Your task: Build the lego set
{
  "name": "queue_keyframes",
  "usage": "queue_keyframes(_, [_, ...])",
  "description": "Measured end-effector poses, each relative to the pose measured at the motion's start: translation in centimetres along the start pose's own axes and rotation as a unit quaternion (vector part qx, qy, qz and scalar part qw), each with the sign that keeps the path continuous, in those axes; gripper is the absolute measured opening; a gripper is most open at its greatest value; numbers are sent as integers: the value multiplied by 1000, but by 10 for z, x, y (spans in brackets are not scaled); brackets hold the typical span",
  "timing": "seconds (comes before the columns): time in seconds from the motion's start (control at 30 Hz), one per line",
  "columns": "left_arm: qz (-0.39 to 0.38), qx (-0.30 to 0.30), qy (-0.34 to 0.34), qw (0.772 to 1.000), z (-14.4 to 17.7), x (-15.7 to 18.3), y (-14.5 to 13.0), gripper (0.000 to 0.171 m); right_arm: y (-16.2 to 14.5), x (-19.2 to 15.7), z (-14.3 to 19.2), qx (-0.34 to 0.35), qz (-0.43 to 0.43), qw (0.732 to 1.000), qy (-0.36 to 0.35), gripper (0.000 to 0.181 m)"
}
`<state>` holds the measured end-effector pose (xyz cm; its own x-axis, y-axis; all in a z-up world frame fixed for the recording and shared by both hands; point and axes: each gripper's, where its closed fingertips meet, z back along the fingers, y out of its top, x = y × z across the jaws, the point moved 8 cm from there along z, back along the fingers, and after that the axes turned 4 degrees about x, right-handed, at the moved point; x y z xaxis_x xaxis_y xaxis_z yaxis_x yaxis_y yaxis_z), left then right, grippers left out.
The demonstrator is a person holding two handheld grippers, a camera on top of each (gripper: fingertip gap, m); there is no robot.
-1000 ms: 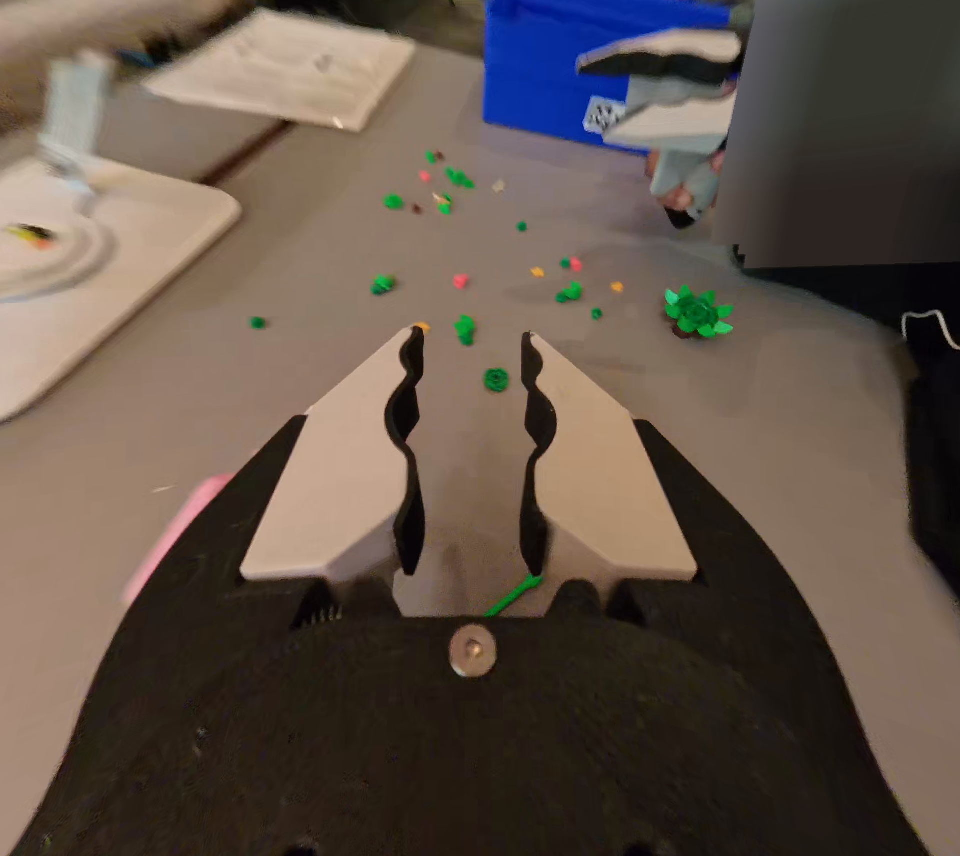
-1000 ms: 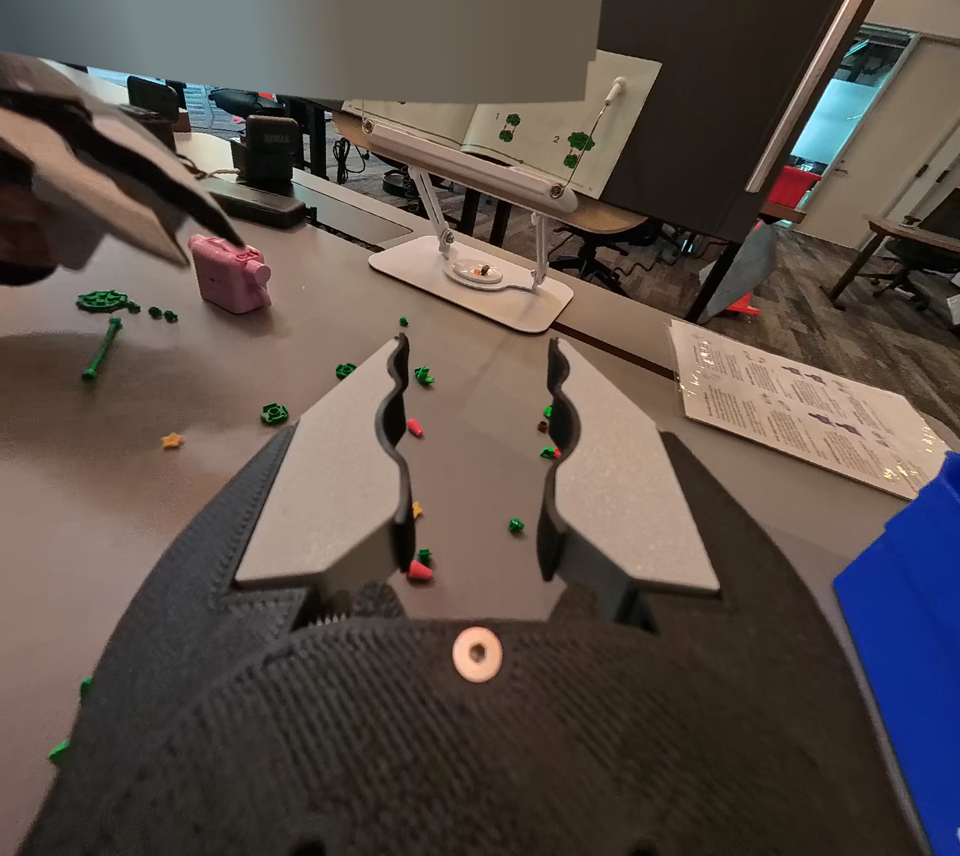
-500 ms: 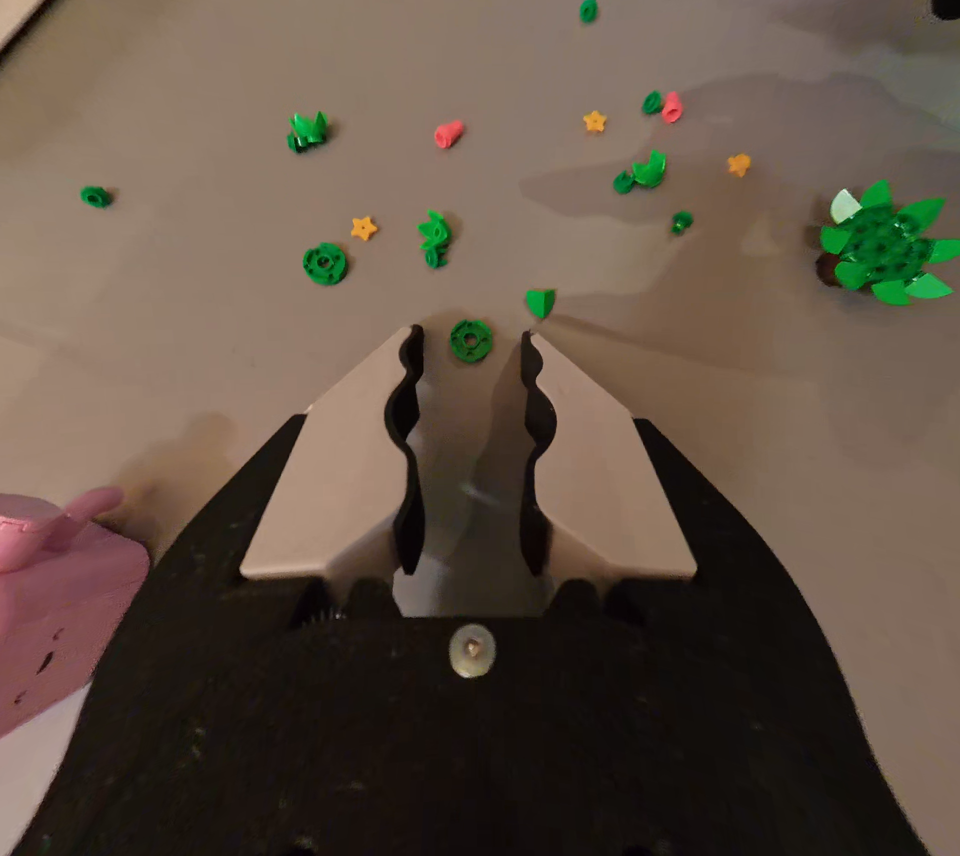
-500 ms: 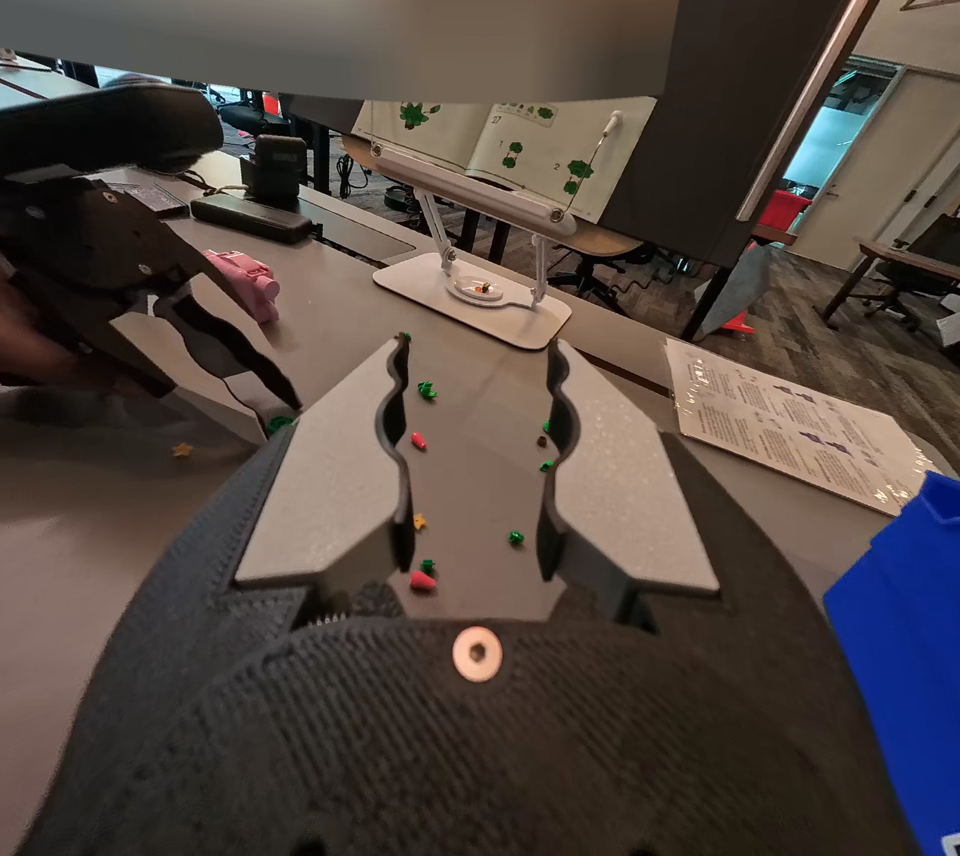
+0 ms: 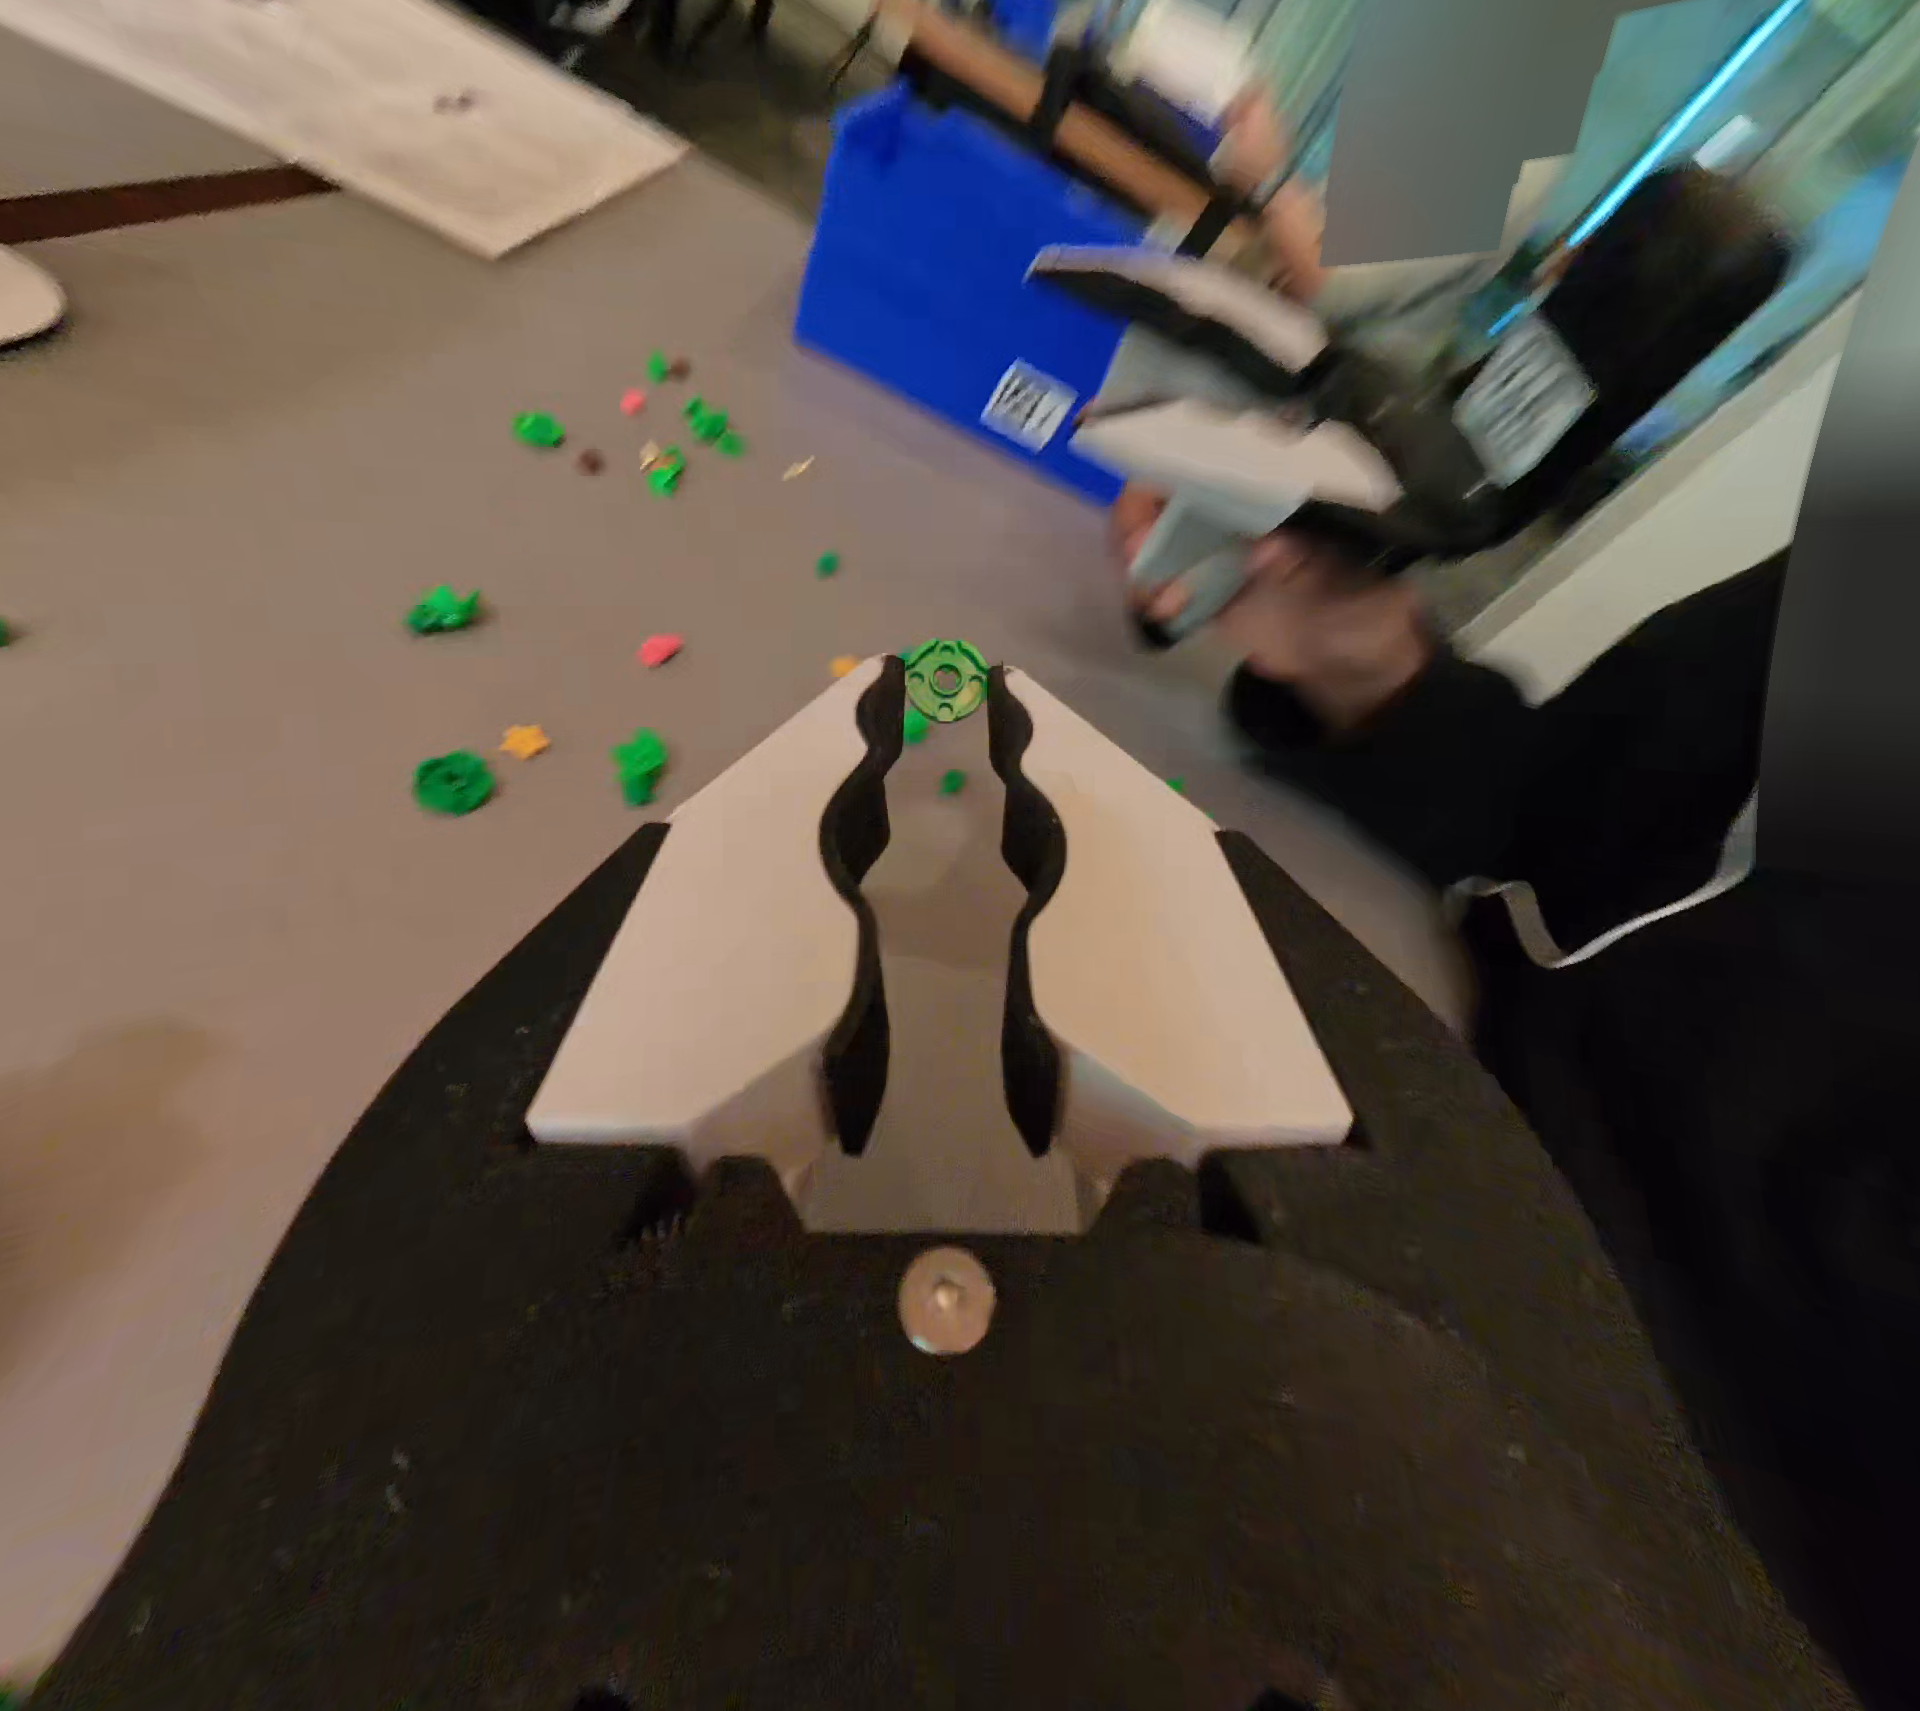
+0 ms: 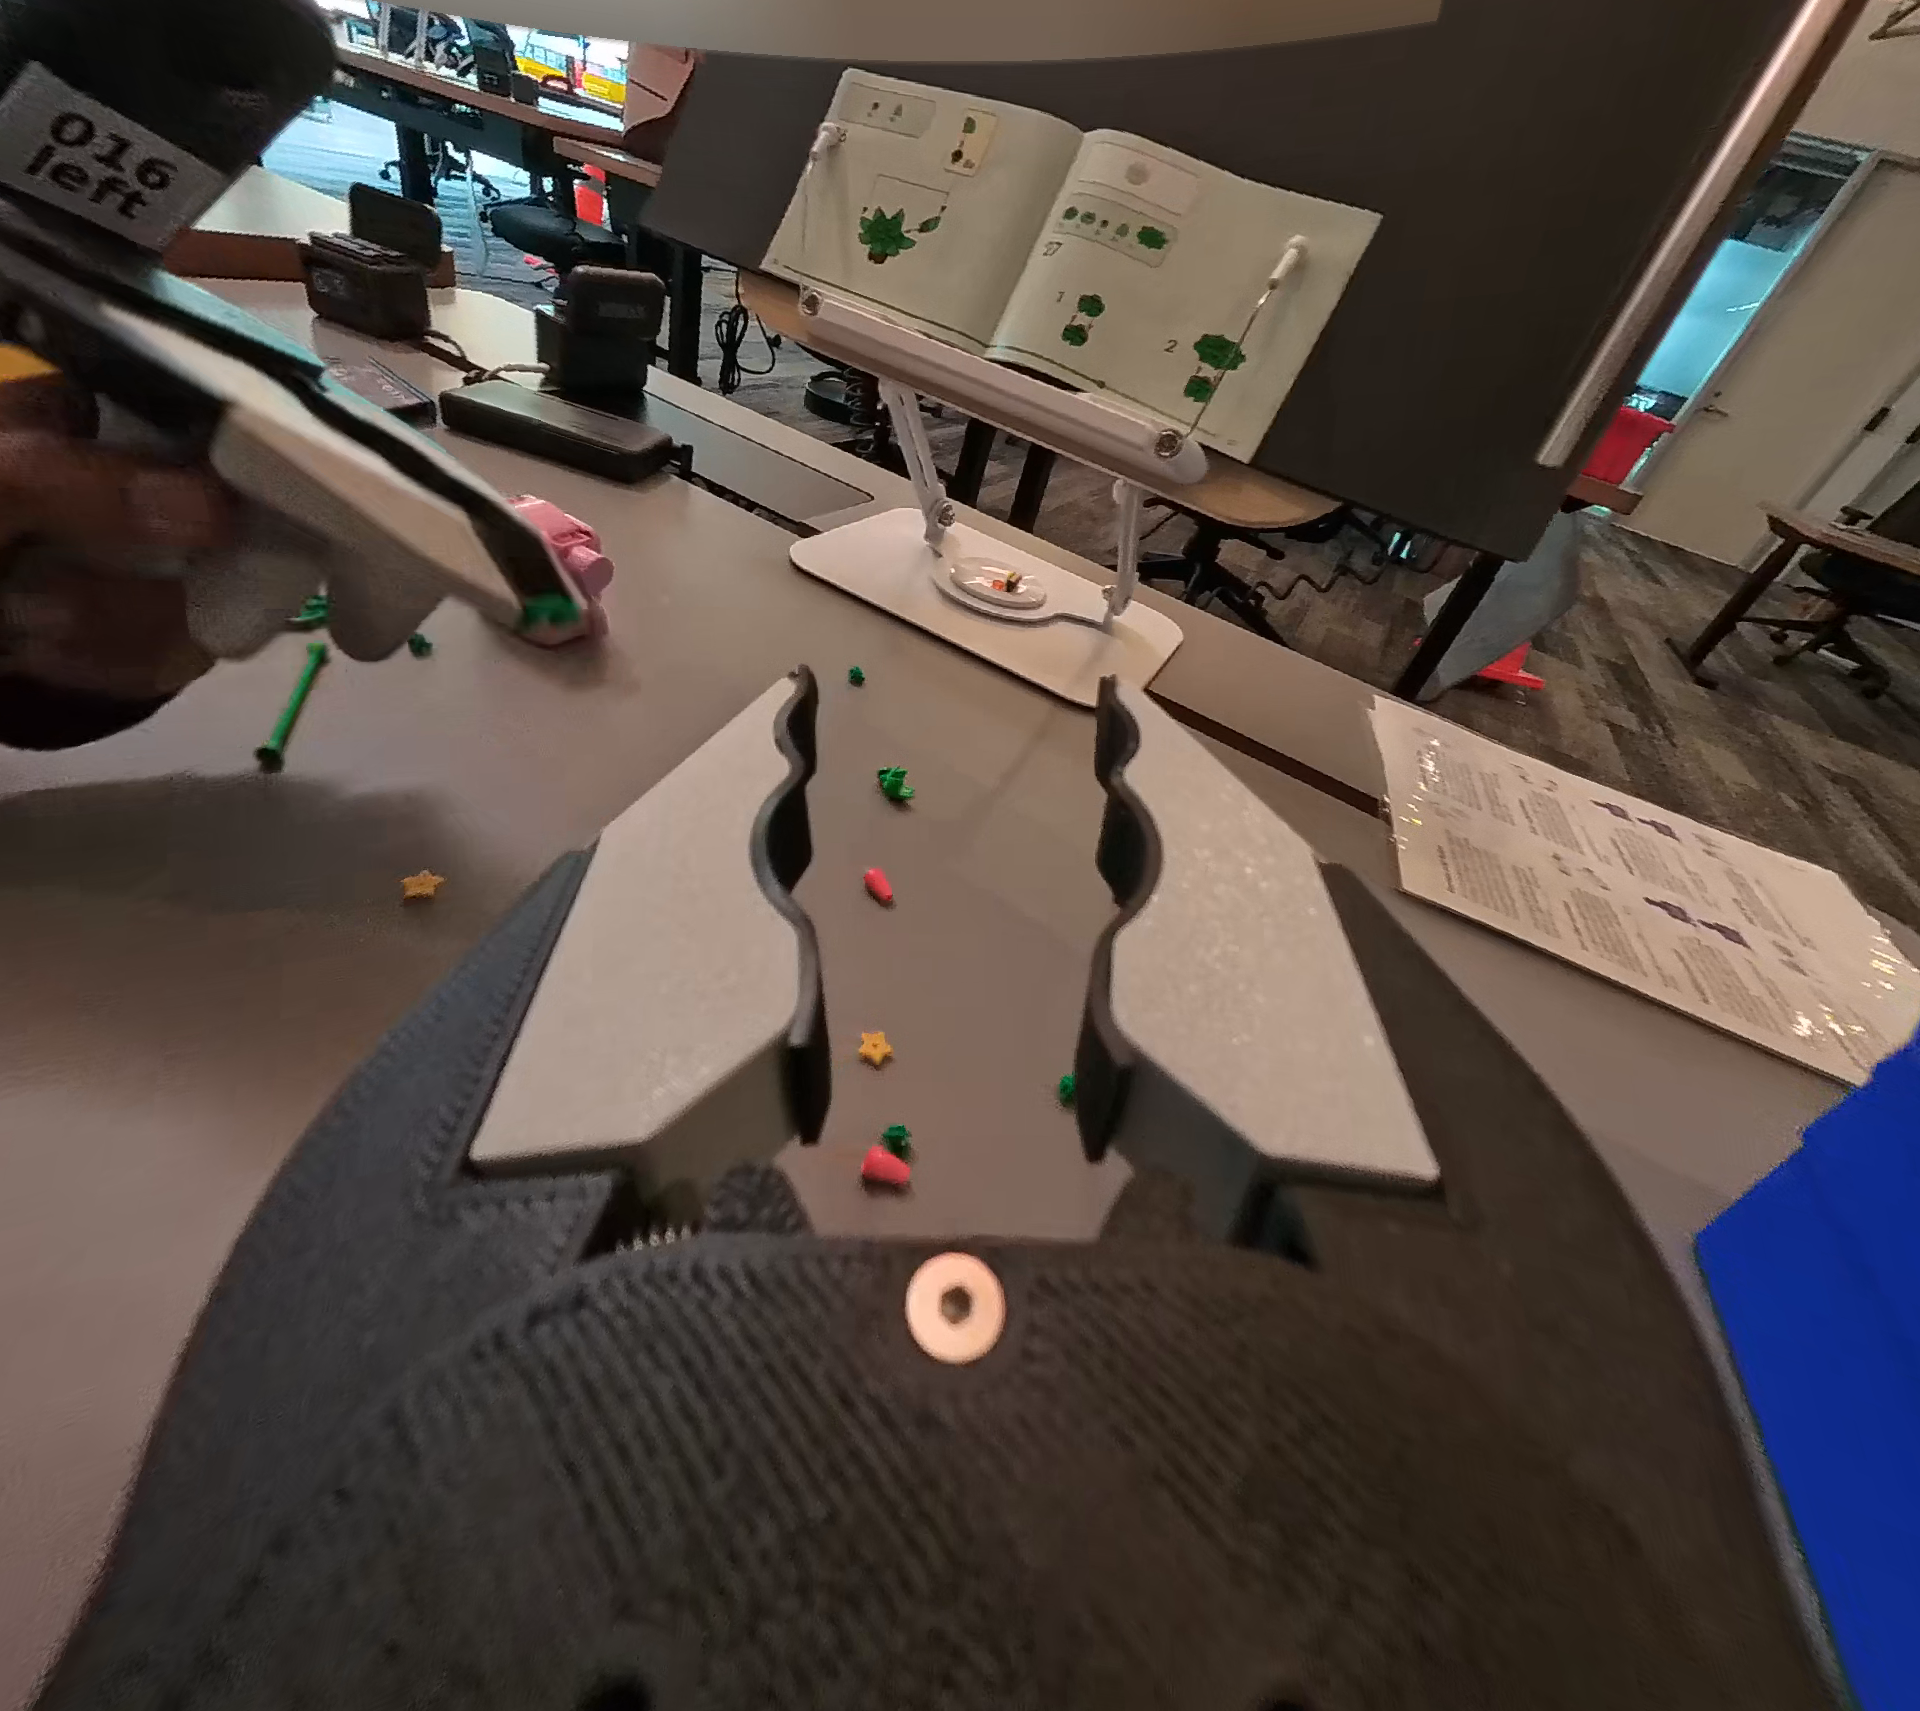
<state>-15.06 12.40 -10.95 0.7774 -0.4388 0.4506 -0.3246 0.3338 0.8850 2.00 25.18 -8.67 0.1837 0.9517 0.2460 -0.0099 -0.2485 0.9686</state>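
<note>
My left gripper (image 5: 943,674) is shut on a small round green lego piece (image 5: 943,682), pinched at the fingertips and held above the grey table (image 5: 260,882). It also shows in the right wrist view (image 6: 540,607), with the green piece (image 6: 549,612) at its tip. My right gripper (image 6: 956,690) is open and empty above the table; in the left wrist view (image 5: 1060,342) it hovers at the right. Several small green, pink and orange lego pieces (image 5: 452,783) lie scattered on the table.
An open instruction booklet (image 6: 1070,279) rests on a white stand (image 6: 987,596) at the back. A pink block (image 6: 566,539) sits behind the left gripper. A blue bin (image 5: 935,279), a laminated sheet (image 6: 1642,913) and a green rod (image 6: 294,705) are also on the table.
My left gripper closed on the round green piece that lay between its fingertips and lifted it off the table. The right gripper stayed open and shifted only slightly.
</note>
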Motion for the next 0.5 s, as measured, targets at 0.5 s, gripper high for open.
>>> queue_keyframes(0.5, [206,138,-151,957,12,17,-14,11,14,-78,7,67,90,971,211,43])
